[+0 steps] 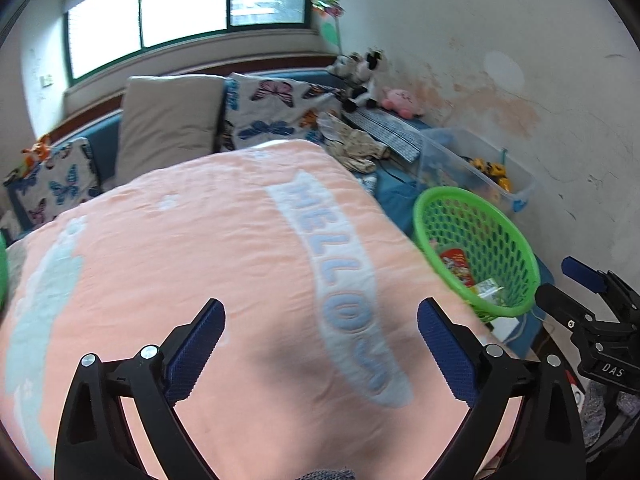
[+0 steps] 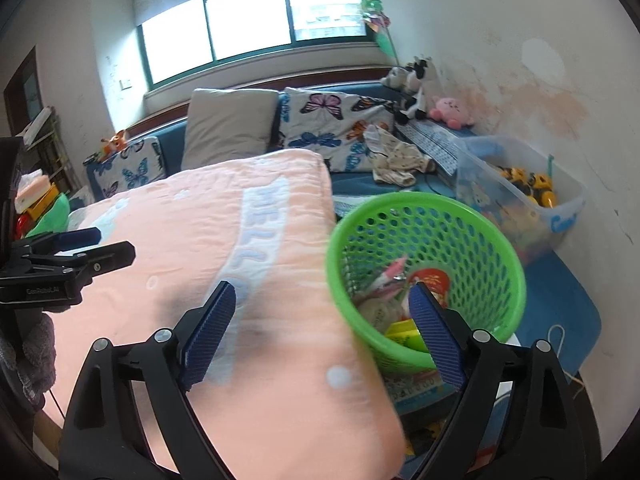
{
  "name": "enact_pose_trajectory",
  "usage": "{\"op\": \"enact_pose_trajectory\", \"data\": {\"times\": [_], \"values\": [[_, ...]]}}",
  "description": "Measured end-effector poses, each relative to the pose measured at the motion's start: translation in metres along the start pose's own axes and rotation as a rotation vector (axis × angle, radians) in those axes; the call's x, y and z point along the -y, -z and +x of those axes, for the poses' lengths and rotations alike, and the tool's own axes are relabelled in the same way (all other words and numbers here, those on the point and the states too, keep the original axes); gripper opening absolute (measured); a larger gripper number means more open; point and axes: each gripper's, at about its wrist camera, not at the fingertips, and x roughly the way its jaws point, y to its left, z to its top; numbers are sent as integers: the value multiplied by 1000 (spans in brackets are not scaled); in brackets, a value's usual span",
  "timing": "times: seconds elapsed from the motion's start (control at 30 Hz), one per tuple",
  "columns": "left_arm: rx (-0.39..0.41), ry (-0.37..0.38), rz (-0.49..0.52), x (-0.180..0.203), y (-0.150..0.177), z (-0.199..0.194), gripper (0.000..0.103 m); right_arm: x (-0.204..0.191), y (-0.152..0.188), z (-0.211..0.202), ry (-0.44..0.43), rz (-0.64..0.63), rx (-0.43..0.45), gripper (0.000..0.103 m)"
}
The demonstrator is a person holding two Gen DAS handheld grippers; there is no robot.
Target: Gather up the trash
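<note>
A green mesh basket [image 2: 472,240] stands beside a folded pink blanket [image 2: 248,280] and holds wrappers, among them a red packet [image 2: 434,284] and a yellow one [image 2: 404,330]. It also shows in the left wrist view [image 1: 476,248], with the red packet [image 1: 456,264] inside. My left gripper [image 1: 320,320] is open and empty over the pink blanket [image 1: 200,260]. My right gripper [image 2: 322,304] is open and empty, straddling the blanket's edge and the basket's near rim. Each gripper also shows in the other's view: the right [image 1: 576,280], the left [image 2: 96,242].
A blue sofa with a grey cushion [image 2: 232,124] and butterfly cushions [image 2: 332,120] runs under the window. Crumpled clothes [image 2: 396,160], plush toys [image 2: 450,112] and a clear toy bin [image 2: 560,204] lie to the right by the wall. A book [image 2: 420,392] lies under the basket.
</note>
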Motion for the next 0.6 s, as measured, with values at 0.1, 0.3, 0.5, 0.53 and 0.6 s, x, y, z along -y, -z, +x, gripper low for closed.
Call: {"op": "enact_pose_trajectory", "data": {"times": [0.1,0.3,0.5,0.53,0.6], "values": [[18,-36,-24,-12,8,-14,95,-11,1,-1,-28,-6,2,91],[55,-123,-51,-35,26,-38,96,-36,5,-6,-44,-38,8,93],[92,-151,-111,-57,39,-60,96,-54,8,-13,-55,-56,25,94],[100,-155,-118,-59,41,-63,96,-56,8,-14,-56,-58,28,94],[116,-159,-139,-63,47,-71,96,-59,10,-16,-59,-63,34,95]]}}
